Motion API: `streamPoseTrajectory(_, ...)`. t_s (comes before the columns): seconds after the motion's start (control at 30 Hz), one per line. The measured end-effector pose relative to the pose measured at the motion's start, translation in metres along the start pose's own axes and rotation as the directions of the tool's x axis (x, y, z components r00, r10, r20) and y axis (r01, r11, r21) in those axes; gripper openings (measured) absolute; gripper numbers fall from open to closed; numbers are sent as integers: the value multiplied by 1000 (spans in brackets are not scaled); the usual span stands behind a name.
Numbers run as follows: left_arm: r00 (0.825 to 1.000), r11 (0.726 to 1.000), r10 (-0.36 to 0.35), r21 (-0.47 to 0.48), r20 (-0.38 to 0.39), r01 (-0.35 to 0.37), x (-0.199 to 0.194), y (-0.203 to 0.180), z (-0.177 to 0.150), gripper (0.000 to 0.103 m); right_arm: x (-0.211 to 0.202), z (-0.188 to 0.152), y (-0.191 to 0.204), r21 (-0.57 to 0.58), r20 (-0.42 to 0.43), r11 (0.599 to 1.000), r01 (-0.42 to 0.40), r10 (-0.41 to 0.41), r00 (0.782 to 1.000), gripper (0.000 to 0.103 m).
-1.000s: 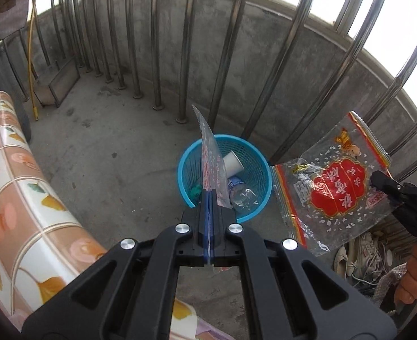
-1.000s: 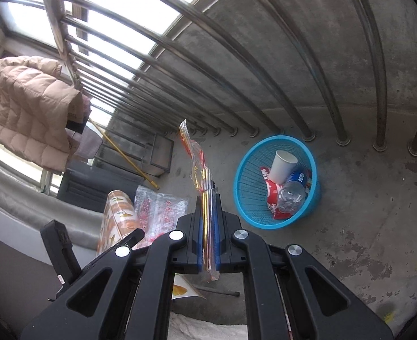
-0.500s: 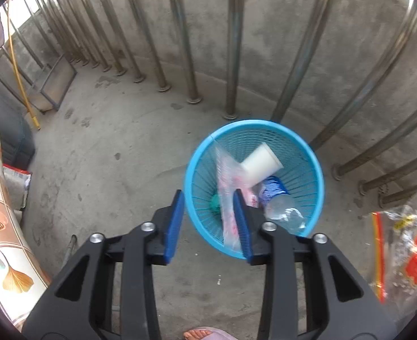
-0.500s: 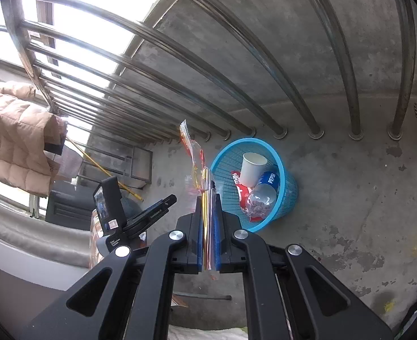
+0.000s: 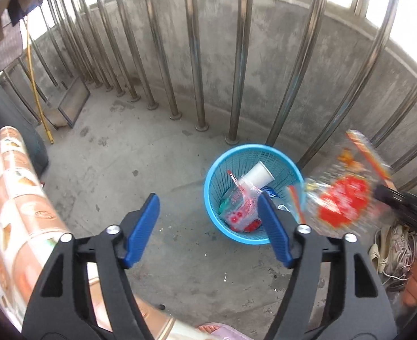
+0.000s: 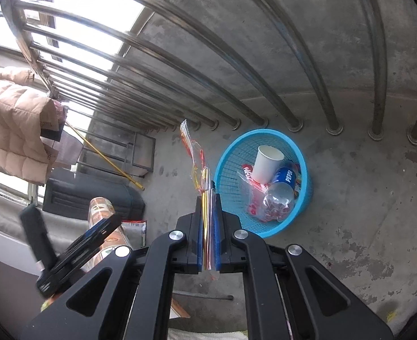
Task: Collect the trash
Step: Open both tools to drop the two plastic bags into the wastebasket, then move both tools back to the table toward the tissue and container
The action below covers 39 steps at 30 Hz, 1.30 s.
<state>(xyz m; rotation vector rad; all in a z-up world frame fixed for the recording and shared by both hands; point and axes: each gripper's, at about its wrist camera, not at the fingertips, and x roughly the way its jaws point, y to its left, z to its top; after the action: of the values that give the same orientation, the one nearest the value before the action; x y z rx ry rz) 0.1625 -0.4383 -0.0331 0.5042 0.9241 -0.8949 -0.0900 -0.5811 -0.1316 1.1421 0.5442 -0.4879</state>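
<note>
Above the basket (image 6: 303, 187), the right gripper (image 6: 208, 198) pinches one wrapper (image 6: 192, 153) upright, seemingly edge-on; left gripper (image 5: 208, 209) opening, empty. Inside: one cup (image 6: 266, 164), one bottle (image 6: 282, 189), one bag (image 5: 241, 208).

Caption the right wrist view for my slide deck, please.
Right gripper clamps a plastic wrapper beside the blue basket.

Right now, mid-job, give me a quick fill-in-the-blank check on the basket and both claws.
1. The white paper cup lies inside the ____ mesh basket.
2. The right claw is shut on a ____ plastic bag.
3. The left claw is opening, with ____ between its pads.
4. The bottle in the basket bears the word ____.

Missing words: blue; clear; nothing; PEPSI
</note>
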Motion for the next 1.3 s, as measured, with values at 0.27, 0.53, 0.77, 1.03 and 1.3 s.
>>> streamPoseTrajectory(0.27, 990, 999, 28, -42, 141, -23, -113, 56, -71, 83, 135, 18, 39, -229, -50, 957, 179, -195, 979, 17)
streamPoseTrajectory(0.53, 979, 974, 157, -184, 127, -132, -167, 116, -165, 84, 178, 16, 7, -240, -97, 905, 351, -382, 919, 57)
streamPoseTrajectory(0.77, 975, 921, 143, -383, 168, -69, -199, 165, -221, 84, 115, 14, 0, -216, 2, 889, 403, -412, 911, 59)
streamPoseTrajectory(1.03, 948, 860, 219, -505, 232, -75, -235, 199, -270, 84, 41, -27, 72, -384, -5, 881, 277, -302, 953, 59)
streamPoseTrajectory(1.3, 931, 795, 305, -591, 199, -134, -238, 211, -318, 85, 12, -113, 191, -614, -150, 789, 31, -155, 976, 69)
